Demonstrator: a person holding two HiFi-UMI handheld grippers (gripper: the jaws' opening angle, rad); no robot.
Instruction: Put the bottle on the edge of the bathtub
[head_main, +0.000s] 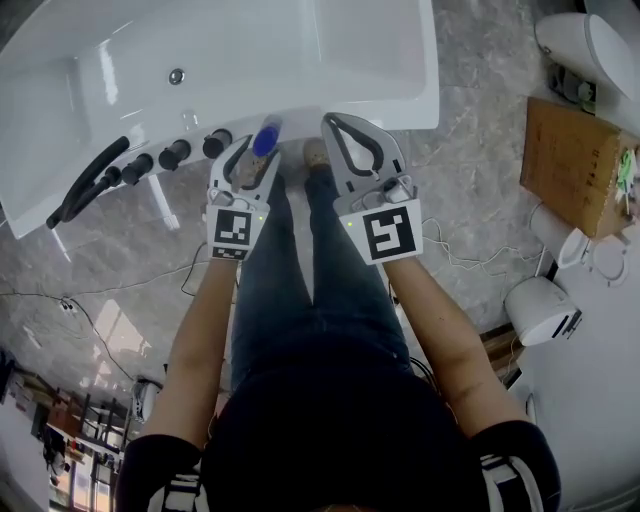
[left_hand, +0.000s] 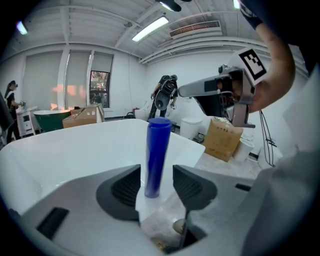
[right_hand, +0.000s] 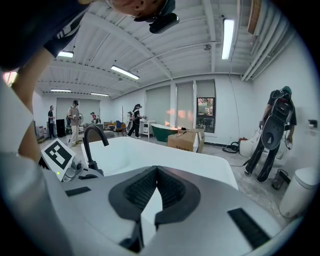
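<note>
A white bathtub (head_main: 380, 60) fills the head view from ten to twelve o'clock, standing on a grey, marble-patterned floor (head_main: 480, 120). On its near rim, toward nine o'clock, sit a black faucet (head_main: 85, 185) and a row of black knobs (head_main: 175, 153). A cardboard box (head_main: 570, 160) lies on the floor at about two o'clock, with white bathroom fixtures near it along the right edge. The person stands just beside the tub in dark jeans. The gripper views show a big, bright room with a white ceiling, strip lights (left_hand: 150, 28) and windows with blinds (right_hand: 186, 106). People stand well back, near a green tub (right_hand: 164, 131).

The blue bottle (left_hand: 157, 155) stands upright on the near edge of the bathtub, close to the corner. It sits right between the jaws of the left gripper (left_hand: 156, 172), which are spread wide. There is a clear gap on each side, and neither pad touches the bottle. From overhead the bottle (head_main: 266, 138) shows at twelve o'clock of that gripper's marker cube (head_main: 232, 228).

The right gripper (right_hand: 157, 169) is just beside it, at about three o'clock of the bottle. Its jaws are closed tip to tip with nothing between them. It points over the tub rim, apart from the bottle.
</note>
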